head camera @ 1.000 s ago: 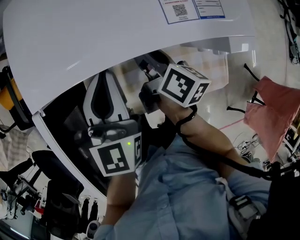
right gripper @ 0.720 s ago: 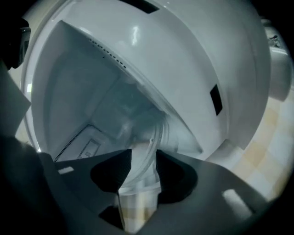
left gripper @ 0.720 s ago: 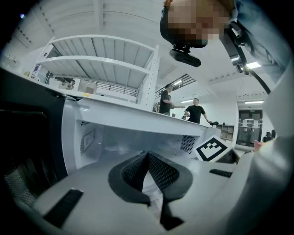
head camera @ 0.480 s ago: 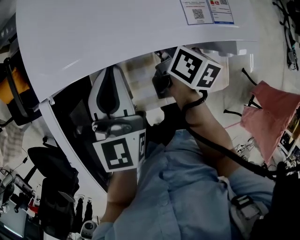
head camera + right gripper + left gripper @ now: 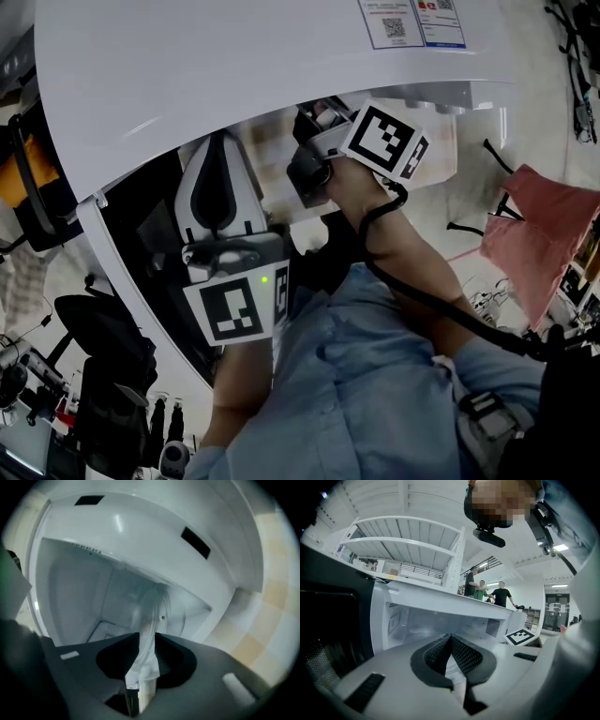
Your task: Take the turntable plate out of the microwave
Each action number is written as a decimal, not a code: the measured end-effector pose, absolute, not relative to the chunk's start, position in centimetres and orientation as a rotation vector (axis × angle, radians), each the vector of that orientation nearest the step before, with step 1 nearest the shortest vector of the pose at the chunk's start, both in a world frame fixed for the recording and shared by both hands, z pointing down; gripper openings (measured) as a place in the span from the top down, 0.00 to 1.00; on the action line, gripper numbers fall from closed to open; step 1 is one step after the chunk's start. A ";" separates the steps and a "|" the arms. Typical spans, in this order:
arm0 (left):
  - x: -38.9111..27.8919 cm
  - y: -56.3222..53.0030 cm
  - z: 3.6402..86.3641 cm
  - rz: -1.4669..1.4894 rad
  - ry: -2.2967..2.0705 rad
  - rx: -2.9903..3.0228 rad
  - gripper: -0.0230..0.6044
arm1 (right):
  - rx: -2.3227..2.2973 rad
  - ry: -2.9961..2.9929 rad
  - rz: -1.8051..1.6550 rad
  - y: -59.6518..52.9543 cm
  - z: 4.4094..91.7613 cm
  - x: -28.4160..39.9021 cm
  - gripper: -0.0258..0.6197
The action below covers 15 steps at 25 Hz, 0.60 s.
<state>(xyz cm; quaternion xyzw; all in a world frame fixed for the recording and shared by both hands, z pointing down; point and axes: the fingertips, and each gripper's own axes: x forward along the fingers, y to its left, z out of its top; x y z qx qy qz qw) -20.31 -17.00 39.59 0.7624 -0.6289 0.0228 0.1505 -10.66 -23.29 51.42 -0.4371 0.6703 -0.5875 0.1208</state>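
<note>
**Two claws at an open microwave, the right one gripping the glass plate**

Two hand-held claws work at the front of a white microwave [image 5: 262, 84], seen from above by the head view. Its dark door [image 5: 131, 281] with a white frame hangs open on the left. A printed label [image 5: 412, 23] sits on the far right of the microwave's top.

The right claw [image 5: 147, 639] reaches in under the front edge of the microwave, on the right side of the opening. Its jaws have just been closing, and they are now clenched on the rim of the turntable plate [image 5: 152, 606]. The clear glass plate shows edge-on in the right gripper view. It runs from between the dark pads away into the white cavity [image 5: 440, 623]. The head view does not show the plate; there only the right marker cube [image 5: 384, 141] and the forearm behind it show.

The left claw [image 5: 450, 641] hovers nearer the person, in front of the opening and beside the door. Its jaws are pressed together with nothing between them. The left marker cube [image 5: 234, 314] faces up toward the head view, with a small green light above it.

A person's light blue shirt [image 5: 375, 394] fills the near part of the head view. A red cloth [image 5: 539, 225] lies off to the right. In the left gripper view, several people [image 5: 487, 590] stand far behind the microwave.
</note>
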 end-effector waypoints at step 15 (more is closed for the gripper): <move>-20.3 -16.8 39.4 0.089 -1.849 2.177 0.95 | -1.083 1.897 -1.820 -22.0 52.1 -12.5 0.91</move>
